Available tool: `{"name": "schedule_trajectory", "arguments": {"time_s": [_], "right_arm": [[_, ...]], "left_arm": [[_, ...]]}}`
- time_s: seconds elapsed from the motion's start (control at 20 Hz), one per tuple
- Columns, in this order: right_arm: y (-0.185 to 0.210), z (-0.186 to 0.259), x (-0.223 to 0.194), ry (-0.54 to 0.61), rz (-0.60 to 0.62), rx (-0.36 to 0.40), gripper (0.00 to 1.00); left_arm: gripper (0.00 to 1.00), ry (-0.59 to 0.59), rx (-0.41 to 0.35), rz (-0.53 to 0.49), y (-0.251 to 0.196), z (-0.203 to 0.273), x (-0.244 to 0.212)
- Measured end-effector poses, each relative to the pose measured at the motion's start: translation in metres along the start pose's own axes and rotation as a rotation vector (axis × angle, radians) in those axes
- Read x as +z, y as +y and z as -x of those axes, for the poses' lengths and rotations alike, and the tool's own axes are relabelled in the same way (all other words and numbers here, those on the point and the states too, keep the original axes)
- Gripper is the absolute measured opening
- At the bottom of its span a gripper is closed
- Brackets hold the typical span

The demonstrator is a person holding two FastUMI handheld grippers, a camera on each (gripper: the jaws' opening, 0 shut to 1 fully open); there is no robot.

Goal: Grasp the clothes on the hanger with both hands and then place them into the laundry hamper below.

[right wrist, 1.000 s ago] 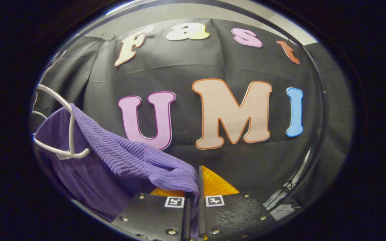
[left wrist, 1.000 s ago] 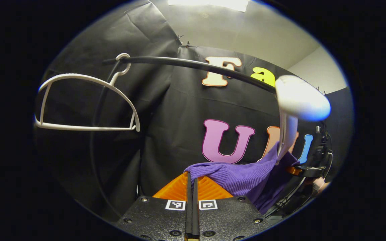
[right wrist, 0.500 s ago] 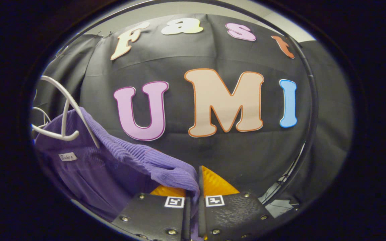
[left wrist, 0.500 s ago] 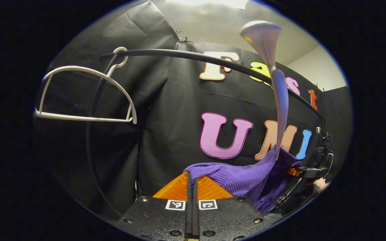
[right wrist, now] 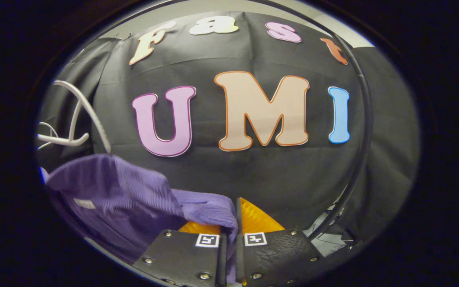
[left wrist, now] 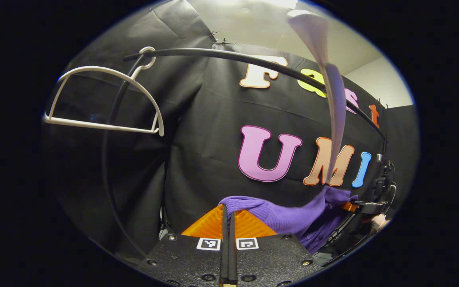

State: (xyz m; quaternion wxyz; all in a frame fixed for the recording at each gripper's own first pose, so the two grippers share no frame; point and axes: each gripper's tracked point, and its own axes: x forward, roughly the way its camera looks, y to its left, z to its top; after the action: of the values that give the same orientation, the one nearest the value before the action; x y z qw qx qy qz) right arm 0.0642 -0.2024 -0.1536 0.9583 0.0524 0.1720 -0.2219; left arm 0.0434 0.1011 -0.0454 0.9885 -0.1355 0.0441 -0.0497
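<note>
left gripper (left wrist: pixel 228 223): fingers pressed together on a fold of the purple sweater (left wrist: pixel 289 213), at the bottom of the left gripper view.
right gripper (right wrist: pixel 229 227): closed as well, the knit edge pinched between its fingers in the right gripper view.
purple sweater: slung between the two grippers, sagging in the middle; a small tag shows inside it (right wrist: pixel 84 203).
handling: soft, ribbed, limp knit, probably light; it will drape and stretch rather than keep its shape, so the two edge holds look right, and a thin pinch could slip if tugged.
near hanger (right wrist: pixel 76 119): white, just above the sweater's far fold; whether it touches the cloth I cannot tell.
empty hanger (left wrist: pixel 106 99): white, hooked at the left end of the rail (left wrist: pixel 233 59).
rail: dark bar arching across, well above the sweater.
hamper: its position can't be judged from here; lowering is the step ahead.
</note>
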Motion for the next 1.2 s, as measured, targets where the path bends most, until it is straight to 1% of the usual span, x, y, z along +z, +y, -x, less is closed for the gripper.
{"name": "schedule_trajectory", "arguments": {"time_s": [0.3, 0.45, 0.6, 0.7, 0.85, 1.05, 1.1, 1.15, 1.2], "right_arm": [[-0.001, 0.008, -0.020, 0.035, 0.001, 0.004, 0.09], [0.007, 0.017, -0.021, 0.040, -0.005, 0.021, 0.09], [0.025, 0.033, -0.020, 0.032, 0.002, 0.049, 0.09], [0.039, 0.046, -0.018, 0.022, 0.010, 0.078, 0.09], [0.062, 0.063, -0.009, 0.000, 0.013, 0.126, 0.09], [0.092, 0.091, -0.002, -0.027, 0.002, 0.188, 0.09], [0.098, 0.098, -0.001, -0.033, 0.005, 0.202, 0.12], [0.103, 0.105, 0.000, -0.036, 0.015, 0.214, 0.05], [0.110, 0.107, 0.000, -0.041, 0.027, 0.228, 0.09]], "left_arm": [[0.00, 0.032, 0.021, -0.013, 0.002, 0.004, -0.012], [0.00, 0.040, 0.030, -0.013, 0.001, 0.007, -0.019], [0.00, 0.060, 0.021, -0.034, -0.010, 0.009, -0.033], [0.00, 0.091, -0.009, -0.063, -0.025, 0.009, -0.048], [0.00, 0.131, -0.080, -0.114, -0.052, 0.008, -0.063], [0.00, 0.154, -0.191, -0.127, -0.093, 0.004, -0.072], [0.00, 0.157, -0.217, -0.131, -0.104, 0.002, -0.076], [0.00, 0.156, -0.240, -0.135, -0.114, 0.001, -0.076], [0.00, 0.157, -0.261, -0.138, -0.123, 0.000, -0.076]]}}
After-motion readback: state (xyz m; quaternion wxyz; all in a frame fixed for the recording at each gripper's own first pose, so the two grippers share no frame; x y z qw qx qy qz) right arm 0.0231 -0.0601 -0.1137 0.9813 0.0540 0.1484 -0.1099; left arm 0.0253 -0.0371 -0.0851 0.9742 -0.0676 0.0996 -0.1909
